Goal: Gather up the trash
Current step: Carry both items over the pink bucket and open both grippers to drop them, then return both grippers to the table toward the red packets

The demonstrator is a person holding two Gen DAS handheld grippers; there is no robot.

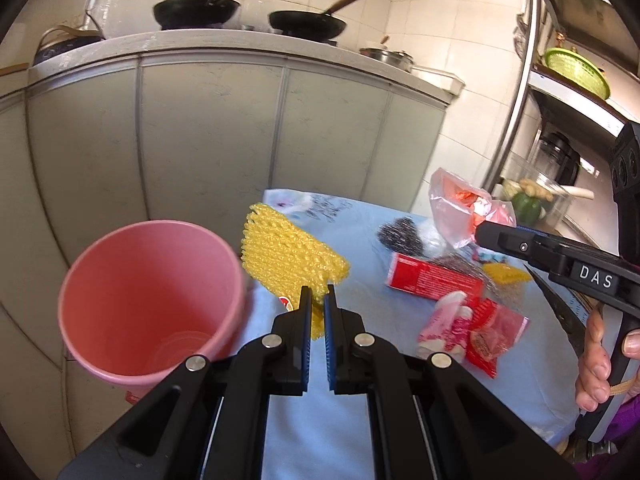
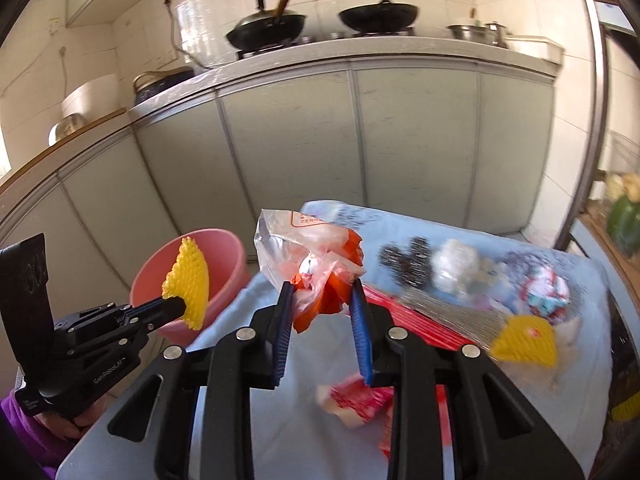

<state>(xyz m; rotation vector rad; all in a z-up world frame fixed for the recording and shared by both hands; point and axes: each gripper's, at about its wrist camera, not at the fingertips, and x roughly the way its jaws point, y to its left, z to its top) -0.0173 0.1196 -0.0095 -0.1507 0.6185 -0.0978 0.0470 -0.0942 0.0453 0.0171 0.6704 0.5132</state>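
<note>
My left gripper (image 1: 318, 292) is shut on a corner of a yellow foam net (image 1: 288, 256), held up beside the rim of a pink bucket (image 1: 152, 300) that stands left of the table. In the right wrist view the same left gripper (image 2: 180, 304) holds the yellow foam net (image 2: 192, 280) in front of the pink bucket (image 2: 224, 256). My right gripper (image 2: 322, 288) is shut on a crumpled clear-and-orange plastic bag (image 2: 308, 248), lifted above the table. From the left wrist view the plastic bag (image 1: 460, 208) hangs at the tip of the right gripper (image 1: 480, 232).
On the blue tablecloth (image 1: 320, 420) lie a red box (image 1: 432, 280), red and pink wrappers (image 1: 472, 328), a black scrubber (image 1: 400, 236), white wadding (image 2: 456, 264) and another yellow foam net (image 2: 524, 340). Grey cabinets (image 1: 208, 140) with woks stand behind; a metal shelf (image 1: 520, 80) rises at right.
</note>
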